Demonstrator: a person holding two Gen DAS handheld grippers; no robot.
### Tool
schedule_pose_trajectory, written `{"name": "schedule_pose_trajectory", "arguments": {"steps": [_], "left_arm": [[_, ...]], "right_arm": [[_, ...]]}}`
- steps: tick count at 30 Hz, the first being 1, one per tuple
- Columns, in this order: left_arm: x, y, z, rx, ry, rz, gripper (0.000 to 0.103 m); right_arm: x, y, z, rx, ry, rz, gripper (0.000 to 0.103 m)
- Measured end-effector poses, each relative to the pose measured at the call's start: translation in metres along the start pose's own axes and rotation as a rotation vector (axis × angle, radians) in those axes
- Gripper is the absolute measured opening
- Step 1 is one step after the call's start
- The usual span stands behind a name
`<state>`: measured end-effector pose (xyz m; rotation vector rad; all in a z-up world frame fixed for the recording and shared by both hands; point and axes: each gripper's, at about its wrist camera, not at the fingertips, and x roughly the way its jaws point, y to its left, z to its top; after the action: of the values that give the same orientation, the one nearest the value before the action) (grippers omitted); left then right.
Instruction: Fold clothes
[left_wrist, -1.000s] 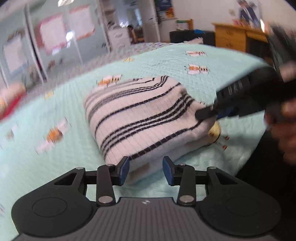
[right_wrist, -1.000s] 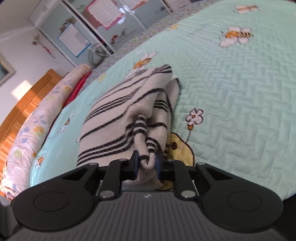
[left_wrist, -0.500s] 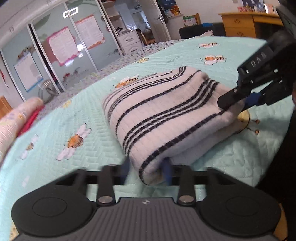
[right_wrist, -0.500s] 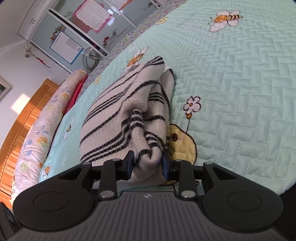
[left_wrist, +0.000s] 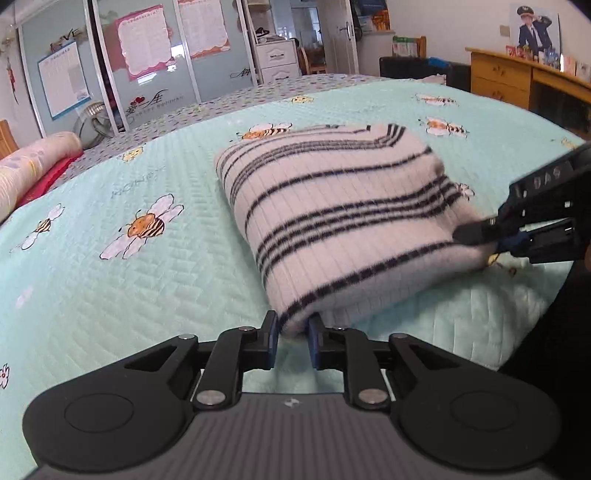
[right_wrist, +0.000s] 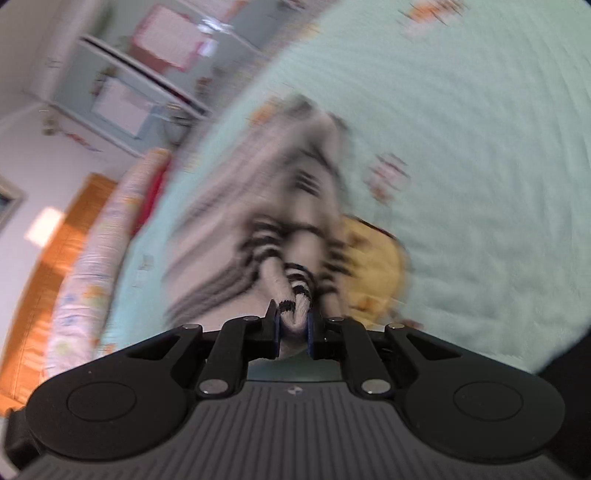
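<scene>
A folded white sweater with black stripes (left_wrist: 332, 206) lies on the mint quilt. Its near corner sits squeezed between the blue pads of my left gripper (left_wrist: 291, 325), which is shut on it. At the sweater's right end, my right gripper (left_wrist: 480, 236) bites into the edge. The right wrist view is motion-blurred, but it shows the right gripper (right_wrist: 293, 319) with its jaws closing, a narrow striped fold of the sweater (right_wrist: 284, 280) pinched between the pads.
The mint quilt with bee and flower prints (left_wrist: 110, 288) covers the bed. A rolled floral blanket (left_wrist: 33, 162) lies at the far left. A wooden dresser (left_wrist: 517, 81) stands at the back right. The bed's edge and dark clothing (left_wrist: 554, 332) are at the near right.
My left gripper moved in and shut on the sweater's near corner. The right gripper loosened, then closed again on a thinner fold while rolling and sinking; its view is now blurred.
</scene>
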<state>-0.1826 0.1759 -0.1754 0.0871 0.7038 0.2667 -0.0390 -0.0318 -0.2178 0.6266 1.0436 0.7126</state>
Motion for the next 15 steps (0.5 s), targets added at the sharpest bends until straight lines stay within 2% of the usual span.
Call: {"name": "schedule_pose_trajectory", "arguments": {"steps": [1,3,5,7,9,12,15], "left_arm": [[-0.005,0.0,0.002,0.0,-0.014,-0.006,0.019],[-0.015,0.005,0.007,-0.001,-0.041,-0.008,0.03],[-0.026,0.007,0.014,-0.005,-0.067,-0.009,0.036],[-0.031,0.006,0.022,-0.003,-0.078,-0.023,0.043],[-0.027,0.002,0.03,-0.002,-0.054,-0.026,0.05],[-0.014,-0.004,0.04,-0.012,0.024,-0.028,0.051],[-0.004,-0.006,0.045,-0.021,0.088,-0.032,0.051]], "right_arm": [[-0.002,-0.002,0.0,0.016,-0.007,0.015,0.015],[-0.014,0.002,0.002,0.017,-0.029,0.029,0.023],[-0.026,0.011,0.003,-0.028,-0.061,0.005,0.029],[-0.038,0.022,0.002,-0.086,-0.102,-0.034,0.029],[-0.049,0.033,0.003,-0.14,-0.141,-0.071,0.029],[-0.056,0.05,0.002,-0.211,-0.192,-0.079,0.03],[-0.053,0.067,0.0,-0.278,-0.203,-0.048,0.039]]}}
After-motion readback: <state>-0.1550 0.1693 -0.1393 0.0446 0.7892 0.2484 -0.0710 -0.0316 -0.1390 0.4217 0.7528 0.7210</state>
